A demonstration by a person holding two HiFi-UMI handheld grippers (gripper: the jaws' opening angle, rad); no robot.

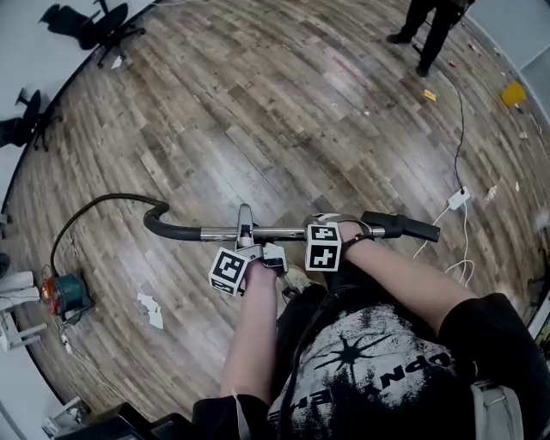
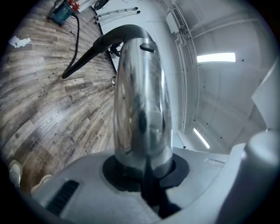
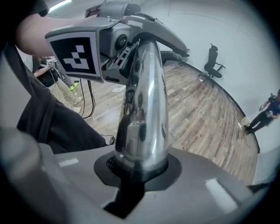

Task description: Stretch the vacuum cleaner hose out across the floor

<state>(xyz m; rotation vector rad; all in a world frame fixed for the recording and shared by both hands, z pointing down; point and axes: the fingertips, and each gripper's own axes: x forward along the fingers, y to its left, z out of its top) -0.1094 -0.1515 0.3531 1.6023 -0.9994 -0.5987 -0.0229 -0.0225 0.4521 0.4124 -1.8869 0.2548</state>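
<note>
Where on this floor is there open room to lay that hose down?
The wide bare floor ahead of the wand, between the chairs and the standing person. Crowded at left round the vacuum and paper scrap, at right by the power strip.

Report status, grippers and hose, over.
Left gripper and right gripper both shut on chrome wand. Hose curves back to vacuum, not yet straight. Paper scrap nearby.

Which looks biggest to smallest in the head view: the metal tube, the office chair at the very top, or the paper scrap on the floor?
1. metal tube, though it is nearest the camera
2. office chair, far off, so probably larger in truth
3. paper scrap
</note>
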